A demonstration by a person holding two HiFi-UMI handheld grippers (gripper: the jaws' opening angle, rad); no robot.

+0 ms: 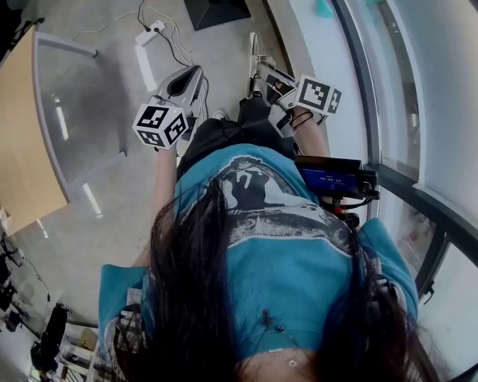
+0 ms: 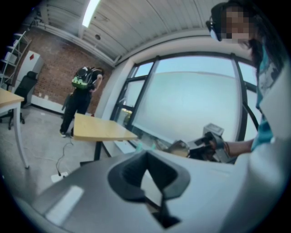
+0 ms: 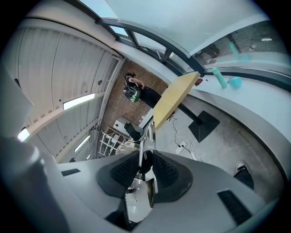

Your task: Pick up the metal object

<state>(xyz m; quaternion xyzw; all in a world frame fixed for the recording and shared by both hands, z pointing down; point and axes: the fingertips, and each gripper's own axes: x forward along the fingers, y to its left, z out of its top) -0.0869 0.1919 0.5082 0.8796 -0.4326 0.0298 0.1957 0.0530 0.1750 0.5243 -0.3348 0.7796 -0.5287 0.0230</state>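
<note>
The metal object (image 3: 149, 190), thin and shiny, was clamped in the right gripper's (image 3: 145, 169) jaws in mid-air, while the left gripper (image 2: 149, 175) gaped empty, and a tilt could probably let the object slip out.

The floor (image 1: 112, 171) is grey polished concrete, and it mirrors strips of light. A wooden table (image 1: 19, 142) stands at the left of the head view. A white power strip (image 1: 149, 33) with cables lies near a black base plate (image 1: 216, 11). Tall dark-framed windows (image 2: 191, 104) rise above a white sill (image 1: 306, 45). The far wall (image 2: 54, 73) is brick. A strip lamp (image 2: 90, 11) glows on the ribbed ceiling (image 2: 136, 22).
</note>
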